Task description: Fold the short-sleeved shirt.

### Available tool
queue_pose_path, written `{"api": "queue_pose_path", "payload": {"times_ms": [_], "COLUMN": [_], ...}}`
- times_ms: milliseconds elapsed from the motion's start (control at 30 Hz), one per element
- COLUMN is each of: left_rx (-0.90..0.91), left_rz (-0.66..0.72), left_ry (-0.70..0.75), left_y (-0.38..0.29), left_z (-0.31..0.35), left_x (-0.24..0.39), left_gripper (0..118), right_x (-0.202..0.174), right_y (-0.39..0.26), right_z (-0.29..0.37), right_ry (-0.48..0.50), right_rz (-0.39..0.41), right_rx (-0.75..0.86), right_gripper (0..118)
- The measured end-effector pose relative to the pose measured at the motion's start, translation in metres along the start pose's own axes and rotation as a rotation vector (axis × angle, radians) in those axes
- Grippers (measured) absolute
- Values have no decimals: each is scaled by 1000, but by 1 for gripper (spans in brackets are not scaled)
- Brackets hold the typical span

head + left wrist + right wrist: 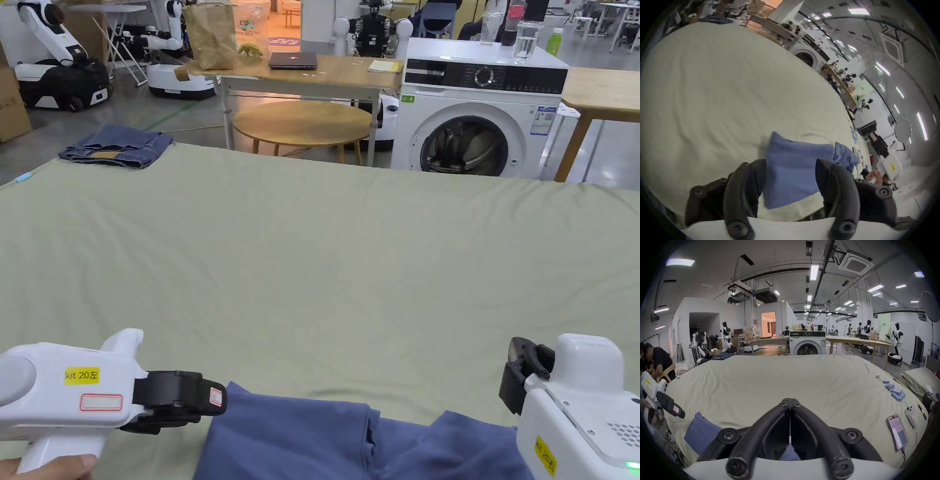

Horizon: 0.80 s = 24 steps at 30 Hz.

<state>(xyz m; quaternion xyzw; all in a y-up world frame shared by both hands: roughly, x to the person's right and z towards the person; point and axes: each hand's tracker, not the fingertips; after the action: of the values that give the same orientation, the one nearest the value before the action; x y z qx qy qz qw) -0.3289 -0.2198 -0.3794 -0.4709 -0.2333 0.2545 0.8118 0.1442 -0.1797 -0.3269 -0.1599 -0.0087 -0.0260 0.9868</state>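
shirt: blue short-sleeved shirt (350, 440) lies on the green sheet (325, 262) at the near edge, right in front of me, partly folded with a ridge down its middle.
left claw: my left claw (791, 172) hangs just above the shirt's left edge, jaws spread wide apart, blue cloth visible between them but not pinched. In the head view it points right at the shirt's near-left corner (209, 400).
right claw: my right claw (790, 402) has its jaws pressed together tip to tip, nothing between them. It sits over the shirt's right part, and I can't tell if it touches the cloth.
surface: looks like a bed under the sheet, wrinkled, bare across the middle.
far-left corner: folded jeans (115, 145).
right edge: a phone (897, 432) with its screen lit, a white controller (910, 414), a cluster of light blue cylinders (894, 390).
background: washing machine (478, 106) past the far edge, door open.
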Motion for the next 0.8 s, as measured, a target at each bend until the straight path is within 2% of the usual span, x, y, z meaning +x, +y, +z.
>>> {"api": "queue_pose_path", "payload": {"times_ms": [167, 300, 400, 433, 467, 500, 533, 567, 667, 767, 800], "left_rx": [-74, -174, -106, -99, -110, -125, -130, -127, -110, -75, -76], "left_rz": [126, 138, 197, 225, 227, 201, 166, 161, 205, 117, 132], "left_ry": [-147, -236, -391, -396, -387, -362, -308, -283, -330, -319, -328], "left_y": [-11, -29, -31, -34, -35, -36, -35, -36, -36, -32, -31], "left_z": [-24, -64, -79, -84, -89, -93, -96, -95, -86, -71, -65], "left_x": [-35, -44, -63, -64, -63, -60, -61, -61, -59, -47, -42], "left_gripper": [62, 62, 62, 58, 47, 25, 12, 8, 4, 3, 3], "right_x": [-8, -10, -10, -10, -9, -9, -8, -8, -5, -2, 0], "right_y": [-3, -5, -7, -7, -7, -8, -8, -8, -10, -10, -10], "right_z": [-6, -7, -7, -6, -6, -5, -5, -5, -3, -2, -2], "right_ry": [19, 23, 22, 21, 19, 18, 16, 15, 10, 2, 1], "right_rz": [3, 5, 1, 0, 0, 1, 0, 0, 2, 3, 1], "right_rx": [-14, -23, -28, -28, -30, -31, -33, -34, -39, -42, -42], "right_gripper": [0, 0, 0, 0, 0, 0, 0, 0, 0, 0, 0]}}
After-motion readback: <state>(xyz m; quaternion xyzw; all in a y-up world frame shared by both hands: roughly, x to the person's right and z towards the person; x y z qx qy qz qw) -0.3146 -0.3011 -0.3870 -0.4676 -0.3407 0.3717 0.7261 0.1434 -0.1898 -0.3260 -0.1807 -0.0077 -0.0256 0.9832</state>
